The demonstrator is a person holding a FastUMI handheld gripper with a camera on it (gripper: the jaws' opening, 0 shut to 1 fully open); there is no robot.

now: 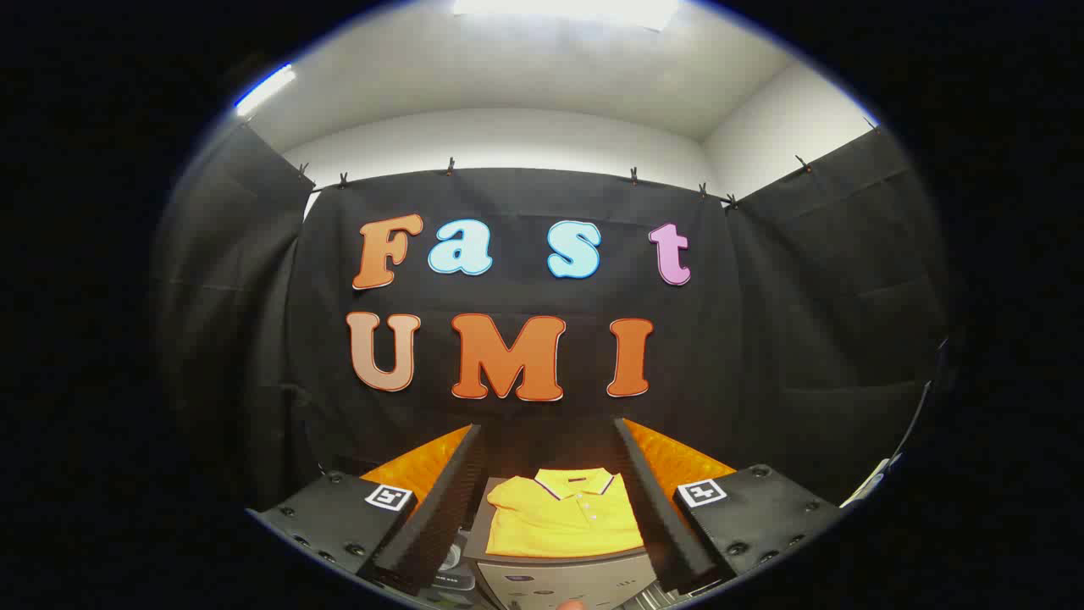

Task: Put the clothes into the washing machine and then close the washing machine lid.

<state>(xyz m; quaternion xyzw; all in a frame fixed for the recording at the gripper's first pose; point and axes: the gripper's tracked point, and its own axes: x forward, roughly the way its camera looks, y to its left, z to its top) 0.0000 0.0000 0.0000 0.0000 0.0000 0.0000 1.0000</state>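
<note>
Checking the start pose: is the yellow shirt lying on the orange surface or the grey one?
The grey panel, just ahead between the open fingers; the yellow shirt lies folded on it. The orange surface sits beyond.

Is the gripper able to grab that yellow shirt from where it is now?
Probably yes. The gripper is open, and the folded yellow shirt lies flat on the grey surface just ahead, between its fingers. Nothing sits in the way.
</note>
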